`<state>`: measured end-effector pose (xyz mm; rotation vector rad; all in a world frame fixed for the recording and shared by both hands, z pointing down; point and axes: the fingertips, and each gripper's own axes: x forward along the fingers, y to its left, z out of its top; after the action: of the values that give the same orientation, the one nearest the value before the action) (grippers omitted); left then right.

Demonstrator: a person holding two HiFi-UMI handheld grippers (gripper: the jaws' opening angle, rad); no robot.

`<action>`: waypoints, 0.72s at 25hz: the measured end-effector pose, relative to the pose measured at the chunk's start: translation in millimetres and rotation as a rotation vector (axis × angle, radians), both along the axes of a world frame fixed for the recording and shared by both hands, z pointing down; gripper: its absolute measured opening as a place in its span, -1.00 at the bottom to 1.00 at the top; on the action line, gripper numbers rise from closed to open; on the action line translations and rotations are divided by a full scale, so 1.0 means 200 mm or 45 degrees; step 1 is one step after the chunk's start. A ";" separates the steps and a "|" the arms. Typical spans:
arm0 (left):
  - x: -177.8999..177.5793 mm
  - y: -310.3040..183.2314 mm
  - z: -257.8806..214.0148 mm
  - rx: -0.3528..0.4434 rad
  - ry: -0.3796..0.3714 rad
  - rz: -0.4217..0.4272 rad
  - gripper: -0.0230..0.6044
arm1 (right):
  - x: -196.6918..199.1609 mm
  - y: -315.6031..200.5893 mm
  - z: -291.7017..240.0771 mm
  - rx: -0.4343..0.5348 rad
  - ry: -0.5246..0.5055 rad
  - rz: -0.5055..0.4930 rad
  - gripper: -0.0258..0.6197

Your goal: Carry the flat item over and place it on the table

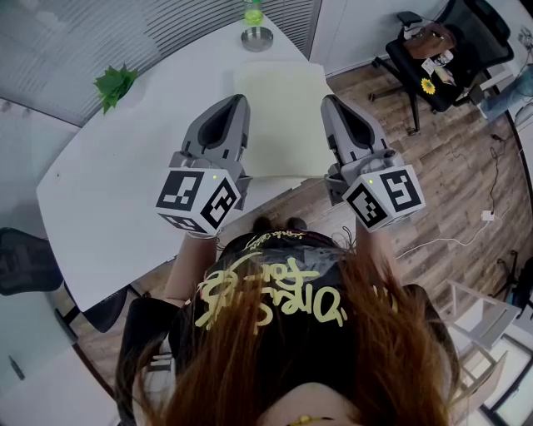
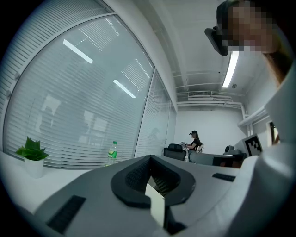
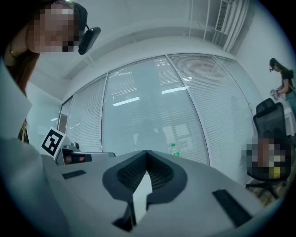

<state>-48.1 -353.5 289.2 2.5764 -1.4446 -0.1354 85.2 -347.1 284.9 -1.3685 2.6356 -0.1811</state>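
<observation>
A pale cream flat sheet (image 1: 281, 116) hangs level over the near edge of the white table (image 1: 125, 166), held at both side edges. My left gripper (image 1: 237, 101) is shut on its left edge and my right gripper (image 1: 331, 101) is shut on its right edge. In the left gripper view the sheet's thin edge (image 2: 157, 203) shows between the closed jaws of the left gripper (image 2: 149, 158). The right gripper view shows the same pale edge (image 3: 141, 194) pinched in the right gripper (image 3: 147, 153).
On the table stand a small green plant (image 1: 115, 83), a green bottle (image 1: 252, 10) and a round metal dish (image 1: 256, 37). A black office chair with a bag (image 1: 433, 50) stands on the wooden floor at right. A dark chair (image 1: 25, 262) is at left. A person (image 2: 193, 140) sits far off.
</observation>
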 end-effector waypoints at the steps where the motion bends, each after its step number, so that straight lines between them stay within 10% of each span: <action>1: 0.00 0.00 0.00 -0.001 0.001 -0.002 -0.94 | 0.00 0.00 0.00 0.001 0.003 -0.002 -0.91; 18: -0.03 -0.04 -0.01 0.006 0.003 -0.013 -0.94 | -0.03 -0.02 -0.02 0.002 0.013 -0.023 -0.91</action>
<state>-54.0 -360.6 287.7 2.5719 -1.4591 -0.1440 78.7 -351.4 281.5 -1.3488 2.6564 -0.1746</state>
